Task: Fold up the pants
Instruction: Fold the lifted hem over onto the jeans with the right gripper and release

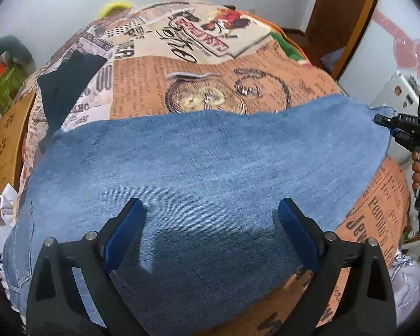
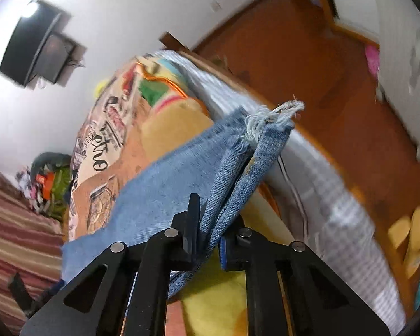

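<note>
My left gripper (image 1: pixel 211 224) stands wide, its two blue-padded fingers (image 1: pixel 124 232) spread apart above the denim with nothing between them. The pants (image 1: pixel 198 173), light blue jeans, lie spread across the near part of the bed (image 1: pixel 182 84), over a bedcover printed with newspaper text and a pocket-watch motif; the waist and pocket end sits at the bed's left edge, the leg end reaches toward the right edge. My right gripper (image 2: pixel 210 238) is clamped on the bunched, frayed hem of the pants (image 2: pixel 238 173), holding that end raised off the bedcover beside the bed's right edge. A dark garment (image 1: pixel 67 89) lies at the far left of the bed, apart from the jeans. The right wrist view is motion-blurred; wooden floor (image 2: pixel 308 84) shows beyond the mattress.
</note>
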`<state>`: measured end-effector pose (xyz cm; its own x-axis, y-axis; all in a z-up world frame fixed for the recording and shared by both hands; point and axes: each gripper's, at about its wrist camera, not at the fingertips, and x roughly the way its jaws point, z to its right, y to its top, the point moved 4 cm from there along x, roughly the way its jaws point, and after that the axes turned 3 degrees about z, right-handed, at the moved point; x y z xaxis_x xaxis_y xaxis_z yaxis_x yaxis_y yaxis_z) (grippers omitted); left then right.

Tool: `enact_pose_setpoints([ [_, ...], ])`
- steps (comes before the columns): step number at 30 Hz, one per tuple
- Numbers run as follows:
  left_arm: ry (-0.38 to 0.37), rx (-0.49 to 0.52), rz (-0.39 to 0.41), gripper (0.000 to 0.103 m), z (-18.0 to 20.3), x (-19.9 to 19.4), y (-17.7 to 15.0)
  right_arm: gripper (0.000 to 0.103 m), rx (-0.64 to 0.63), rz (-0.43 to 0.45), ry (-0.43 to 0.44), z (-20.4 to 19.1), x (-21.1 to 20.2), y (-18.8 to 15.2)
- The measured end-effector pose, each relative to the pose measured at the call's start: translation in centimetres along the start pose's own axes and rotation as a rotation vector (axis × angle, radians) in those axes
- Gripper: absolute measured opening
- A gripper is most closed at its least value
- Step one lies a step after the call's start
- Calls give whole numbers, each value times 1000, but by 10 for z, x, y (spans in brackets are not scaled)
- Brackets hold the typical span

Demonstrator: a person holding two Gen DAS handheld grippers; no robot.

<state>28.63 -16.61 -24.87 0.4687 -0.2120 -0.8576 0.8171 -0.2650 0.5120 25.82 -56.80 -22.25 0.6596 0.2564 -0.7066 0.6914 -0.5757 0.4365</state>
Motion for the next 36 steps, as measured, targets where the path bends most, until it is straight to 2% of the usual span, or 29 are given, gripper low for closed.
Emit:
enact_pose_setpoints([
  [4, -5, -36, 48, 98, -12, -17, 5, 9, -141, 101, -6, -38, -28, 10],
  [10, -14, -78, 133, 98, -34, -50, 11, 8, -335, 215, 62, -117, -66, 14],
  [14, -19, -96, 180, 98, -51, -73, 10, 7, -425, 249, 145, -170, -79, 3],
  [18, -1, -102, 225, 98, -69, -93, 6, 7, -492, 256, 209, -216, -74, -14],
  [23, 21, -128, 259, 98, -96, -112, -5, 7, -556, 219, 282, -260, -53, -42],
  [28, 35, -170, 279, 98, -119, -124, -19, 7, -629, 138, 336, -302, -20, -77],
  [36, 69, -202, 279, 98, -137, -130, -35, 7, -779, -58, 349, -331, 38, -150],
])
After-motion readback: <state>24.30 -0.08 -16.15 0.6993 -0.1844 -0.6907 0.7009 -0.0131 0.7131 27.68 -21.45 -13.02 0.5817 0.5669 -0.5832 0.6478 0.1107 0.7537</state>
